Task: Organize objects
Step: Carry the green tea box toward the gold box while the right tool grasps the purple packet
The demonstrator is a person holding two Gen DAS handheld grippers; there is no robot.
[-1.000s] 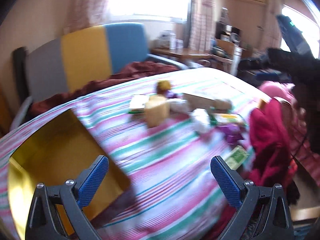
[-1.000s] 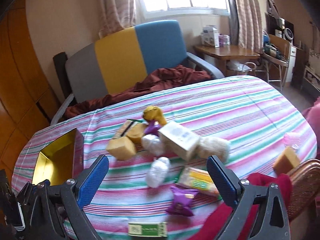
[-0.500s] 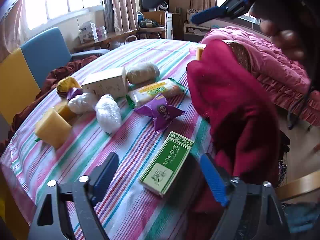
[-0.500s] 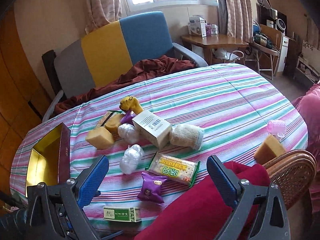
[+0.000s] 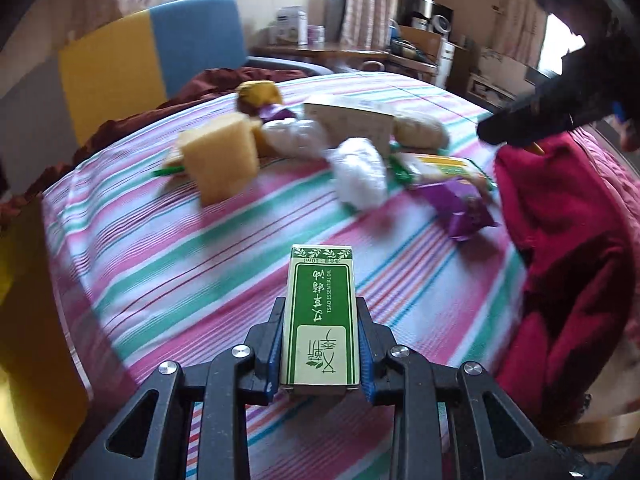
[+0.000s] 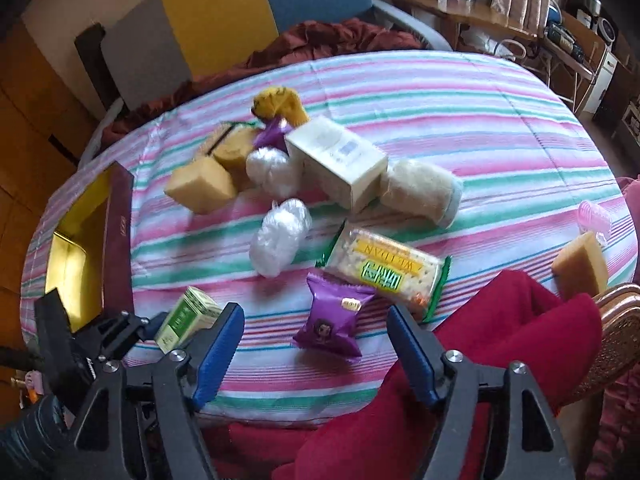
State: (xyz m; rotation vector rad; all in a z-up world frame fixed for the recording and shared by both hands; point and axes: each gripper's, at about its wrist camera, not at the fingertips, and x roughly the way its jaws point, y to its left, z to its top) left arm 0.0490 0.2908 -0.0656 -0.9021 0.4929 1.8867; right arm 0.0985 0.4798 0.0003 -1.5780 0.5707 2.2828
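Note:
My left gripper (image 5: 320,344) is shut on a small green and white essential-oil box (image 5: 320,316) and holds it just above the striped tablecloth (image 5: 168,256). The same box (image 6: 186,316) shows in the right wrist view, in the left gripper (image 6: 132,332), next to an open maroon box with a gold inside (image 6: 72,240). My right gripper (image 6: 316,344) is open and empty above a purple snack packet (image 6: 332,322) near the table's front edge.
A pile lies mid-table: a yellow sponge block (image 6: 200,186), white plastic bundles (image 6: 280,236), a cream carton (image 6: 340,164), a cracker packet (image 6: 384,268), a rolled sock (image 6: 420,196). A red cloth (image 6: 460,360) drapes a wicker chair at the front right. A sofa stands behind.
My left gripper has closed on the green box and lifted it off the cloth. My right gripper has dropped lower and closer to the purple packet, still open.

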